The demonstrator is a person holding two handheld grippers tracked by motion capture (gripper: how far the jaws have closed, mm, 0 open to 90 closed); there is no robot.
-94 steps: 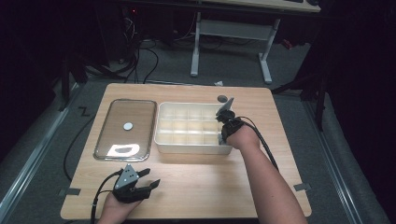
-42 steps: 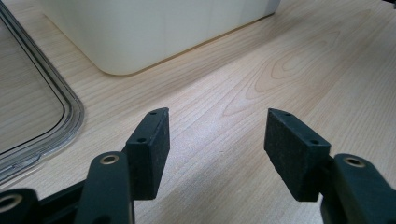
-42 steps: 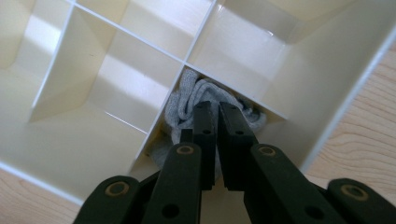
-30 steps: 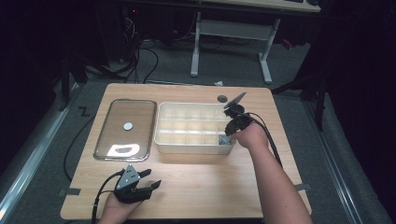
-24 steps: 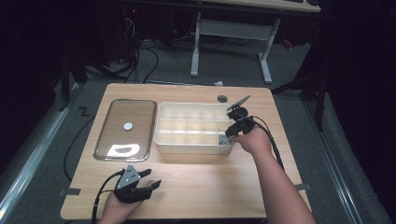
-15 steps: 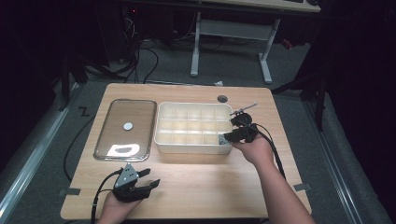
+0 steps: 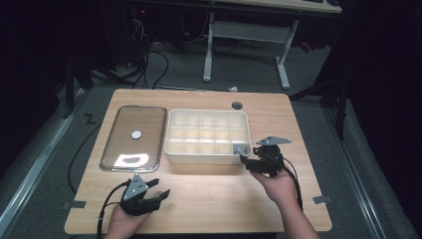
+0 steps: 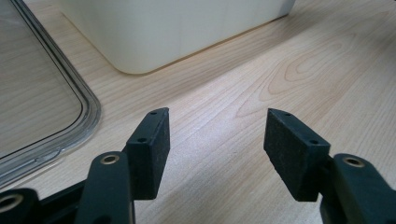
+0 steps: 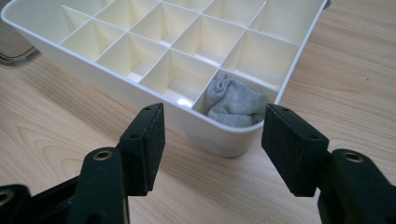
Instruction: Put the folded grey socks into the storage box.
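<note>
One grey cloth [image 9: 233,105] beyond right gripper [image 9: 212,144]

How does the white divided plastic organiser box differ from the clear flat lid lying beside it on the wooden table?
The white divided plastic organiser box is opaque, deep and split into many compartments; the clear flat lid is see-through, shallow and undivided. The box holds a bunched grey cloth in one corner compartment, while the lid carries a small round white spot near its middle. Both are rounded rectangles lying side by side on the wooden table, apart from each other.
</note>
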